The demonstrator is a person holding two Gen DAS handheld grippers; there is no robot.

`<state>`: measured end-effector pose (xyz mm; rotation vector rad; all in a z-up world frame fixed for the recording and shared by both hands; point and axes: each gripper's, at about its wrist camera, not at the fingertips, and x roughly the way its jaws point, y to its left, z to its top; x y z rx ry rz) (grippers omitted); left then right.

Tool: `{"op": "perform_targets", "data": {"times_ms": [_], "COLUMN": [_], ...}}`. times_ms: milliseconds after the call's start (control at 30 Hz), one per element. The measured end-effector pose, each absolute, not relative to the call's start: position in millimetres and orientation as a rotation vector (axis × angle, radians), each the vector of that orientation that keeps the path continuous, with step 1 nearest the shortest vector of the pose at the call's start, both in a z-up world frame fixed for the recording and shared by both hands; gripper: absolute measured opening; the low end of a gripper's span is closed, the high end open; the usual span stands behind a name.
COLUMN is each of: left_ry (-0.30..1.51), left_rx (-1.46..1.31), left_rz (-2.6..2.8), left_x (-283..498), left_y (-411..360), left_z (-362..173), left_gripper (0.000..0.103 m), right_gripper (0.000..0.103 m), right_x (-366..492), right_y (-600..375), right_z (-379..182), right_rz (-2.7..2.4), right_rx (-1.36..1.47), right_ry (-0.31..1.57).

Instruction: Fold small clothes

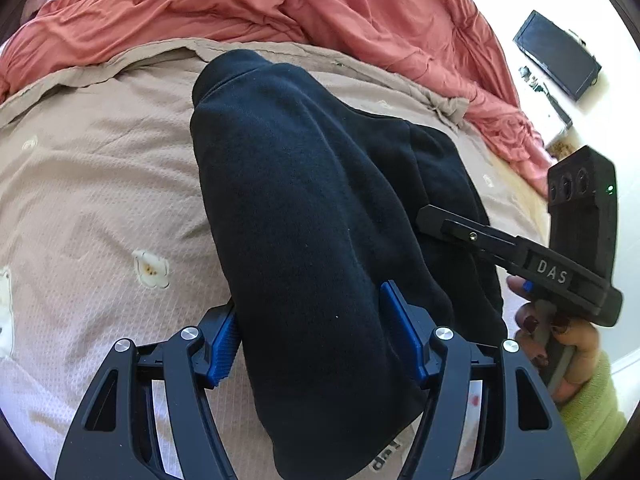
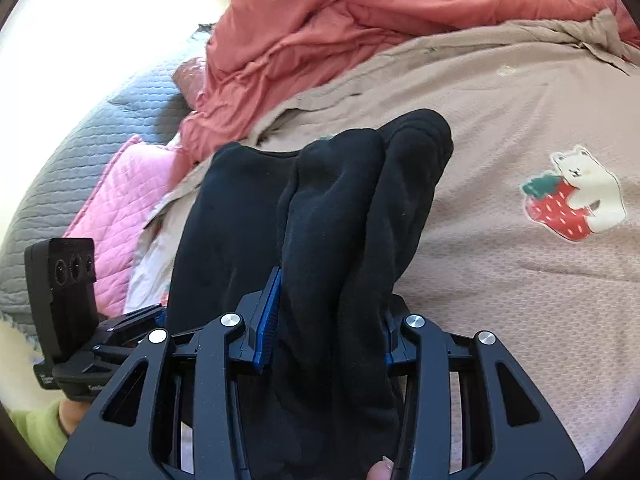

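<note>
On the left of the right wrist view lie a grey quilt [image 2: 76, 128] and a pink quilted pillow [image 2: 120, 208], which the left wrist view does not reach. Next comes the left gripper [image 1: 312, 336], its blue pads [image 1: 400, 332] clamped on a thick fold of the dark navy garment [image 1: 304, 208], which drapes forward over the beige bedspread [image 1: 88, 184]. The coral blanket [image 1: 280, 4] is bunched behind. Further right, the right gripper [image 2: 328, 328] pinches bunched folds of the same garment, lifted off the spread. Only this view shows the bear-and-strawberry patch [image 2: 572, 196]. Only the left wrist view shows a dark screen [image 1: 556, 56] at far right, and the letters "DAS" on the right gripper's body.
</note>
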<state>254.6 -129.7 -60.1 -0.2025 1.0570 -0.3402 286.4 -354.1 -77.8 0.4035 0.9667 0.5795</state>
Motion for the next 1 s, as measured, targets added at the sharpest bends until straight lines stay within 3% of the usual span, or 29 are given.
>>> {"op": "perform_targets", "data": {"times_ms": [167,333,400,500,633,1000], "left_ry": [1.096,1.103,1.103,1.104,1.104,1.109], "left_rx": [-0.183,-0.177,-0.173,-0.165,-0.164,-0.16], "left_rz": [-0.291,-0.287,-0.286,-0.285,-0.282,-0.265], "left_x": [260,263,263,263,262,260], "left_y": [-129,-127,-128,-129,-129,-126], "left_z": [-77,-80,-81,-82,-82,-81], "left_gripper": [0.064,0.068,0.068,0.068,0.068,0.074], "right_gripper": [0.033,0.049,0.06,0.065,0.065,0.077], "right_x": [293,292,293,292,290,282], "right_y": [-349,-348,-349,-354,-351,-355], "right_z": [-97,-102,-106,-111,-106,-99], "right_rz": [0.486,0.411,0.366,0.345,0.336,0.308], "right_rx": [0.33,0.256,0.235,0.262,0.24,0.228], "right_ry": [1.035,1.062,1.075,1.087,1.07,1.048]}}
